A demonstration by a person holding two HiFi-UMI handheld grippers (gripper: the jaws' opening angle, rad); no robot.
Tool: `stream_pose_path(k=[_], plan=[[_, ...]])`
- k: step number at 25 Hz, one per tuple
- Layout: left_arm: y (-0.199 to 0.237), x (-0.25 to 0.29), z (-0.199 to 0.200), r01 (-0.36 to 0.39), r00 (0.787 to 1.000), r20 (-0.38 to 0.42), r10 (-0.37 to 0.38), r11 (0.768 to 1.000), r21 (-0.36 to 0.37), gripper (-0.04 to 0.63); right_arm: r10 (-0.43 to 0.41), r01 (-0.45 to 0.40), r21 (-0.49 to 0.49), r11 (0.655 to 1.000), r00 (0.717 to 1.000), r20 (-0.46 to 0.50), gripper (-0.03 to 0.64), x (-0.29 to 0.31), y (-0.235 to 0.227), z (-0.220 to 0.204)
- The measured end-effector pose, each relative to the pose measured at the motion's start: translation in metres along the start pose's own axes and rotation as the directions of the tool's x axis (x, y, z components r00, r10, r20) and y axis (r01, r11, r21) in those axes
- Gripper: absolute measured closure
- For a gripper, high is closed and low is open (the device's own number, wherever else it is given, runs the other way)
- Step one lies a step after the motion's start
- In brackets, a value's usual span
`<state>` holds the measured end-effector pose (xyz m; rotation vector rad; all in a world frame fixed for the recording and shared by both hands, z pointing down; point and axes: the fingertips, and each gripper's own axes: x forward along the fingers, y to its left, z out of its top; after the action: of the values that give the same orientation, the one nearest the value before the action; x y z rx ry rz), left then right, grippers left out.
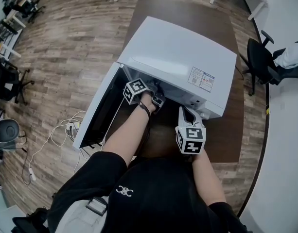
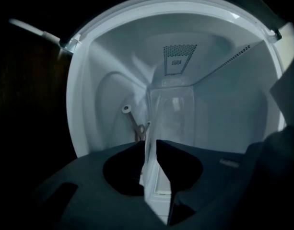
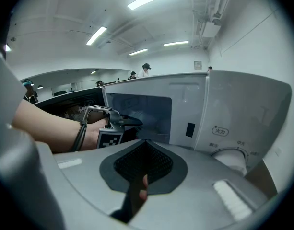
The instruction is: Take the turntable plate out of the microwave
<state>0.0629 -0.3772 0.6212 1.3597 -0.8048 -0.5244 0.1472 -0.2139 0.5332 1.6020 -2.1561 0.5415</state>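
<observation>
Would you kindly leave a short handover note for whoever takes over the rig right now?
Left gripper: inside the microwave, shut on the rim of the glass turntable plate, which is within the cavity.
Right gripper: shut, empty, outside near the control dial.
Done: door open, plate gripped.
Left: draw the plate out through the opening and set it down.

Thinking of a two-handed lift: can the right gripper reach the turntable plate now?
Probably, but tightly for the right gripper: the door is open, yet the left gripper, shut on the turntable plate, and its forearm crowd the opening.
</observation>
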Motion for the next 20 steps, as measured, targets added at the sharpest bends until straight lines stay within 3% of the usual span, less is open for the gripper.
stream_pose_path(k=[5,9,16,20], plan=[[-0.005,0.018,-0.007,-0.015,0.999,-0.030,0.016,0.999,0.041,0.489,-0.003,0.003,-0.003,1.000,1.000,-0.004,0.608,0.000,-0.001,-0.002],[-0.002,0.019,-0.009,-0.044,0.999,-0.027,0.046,0.998,0.055,0.557,-0.013,0.013,0.007,1.000,1.000,-0.006,0.609,0.000,-0.006,-0.002],[-0.007,0.011,-0.012,0.061,0.998,-0.032,-0.060,0.998,0.026,0.567,-0.017,0.017,0.012,1.000,1.000,-0.005,0.608,-0.002,-0.007,-0.004],[-0.008,0.006,-0.012,0.072,0.997,-0.016,-0.071,0.996,0.044,0.566,-0.021,0.021,0.000,1.000,1.000,0.002,0.608,-0.004,-0.005,-0.002]])
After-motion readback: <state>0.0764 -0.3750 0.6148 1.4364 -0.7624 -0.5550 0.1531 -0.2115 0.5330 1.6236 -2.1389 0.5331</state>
